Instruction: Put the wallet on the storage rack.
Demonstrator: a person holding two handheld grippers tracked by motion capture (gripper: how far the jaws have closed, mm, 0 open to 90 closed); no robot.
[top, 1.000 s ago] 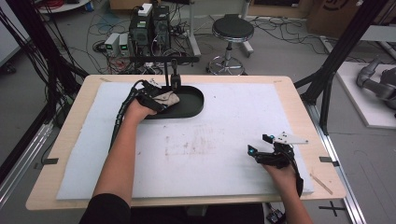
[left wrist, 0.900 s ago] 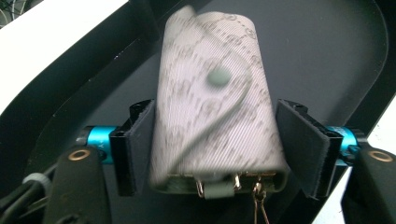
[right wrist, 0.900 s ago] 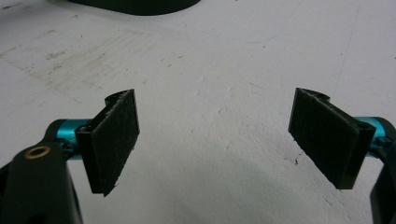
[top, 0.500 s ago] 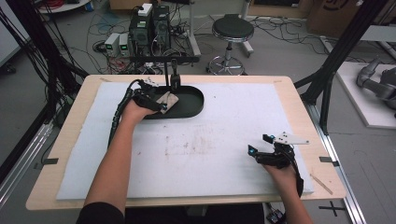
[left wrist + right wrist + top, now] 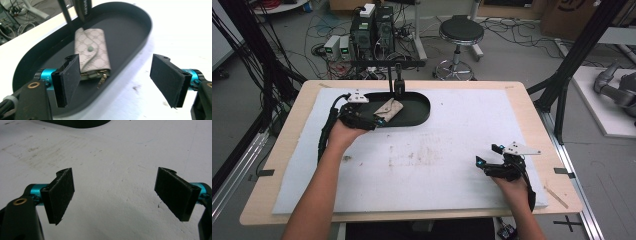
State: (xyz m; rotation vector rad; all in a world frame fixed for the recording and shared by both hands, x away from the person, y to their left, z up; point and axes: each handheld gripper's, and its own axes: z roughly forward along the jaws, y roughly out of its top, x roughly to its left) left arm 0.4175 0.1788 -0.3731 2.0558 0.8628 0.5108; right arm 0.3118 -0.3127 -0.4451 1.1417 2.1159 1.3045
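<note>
High view: a black oval tray (image 5: 419, 114) sits in the upper-left part of the frame on the white mat (image 5: 452, 145) that covers the desk (image 5: 532, 107). A beige patterned key pouch (image 5: 388, 109) lies inside the tray, toward its left half. The left claw (image 5: 371, 119) is at the tray's left end, just beside the pouch; the right claw (image 5: 490, 159) rests on the mat at the lower right of the frame, well apart from the tray.

Left gripper view: the left claw (image 5: 117, 80) is open, its jaws spread wide, one over the tray floor and the other over the mat outside the tray's rim (image 5: 147, 27). The pouch (image 5: 93, 51) lies at upper centre of the frame, flap closed by a round snap, with metal key parts showing at its near end. It is not gripped.

Right gripper view: the right claw (image 5: 113, 195) is open and holds nothing; below it is bare, lightly stained mat (image 5: 112, 155).
</note>
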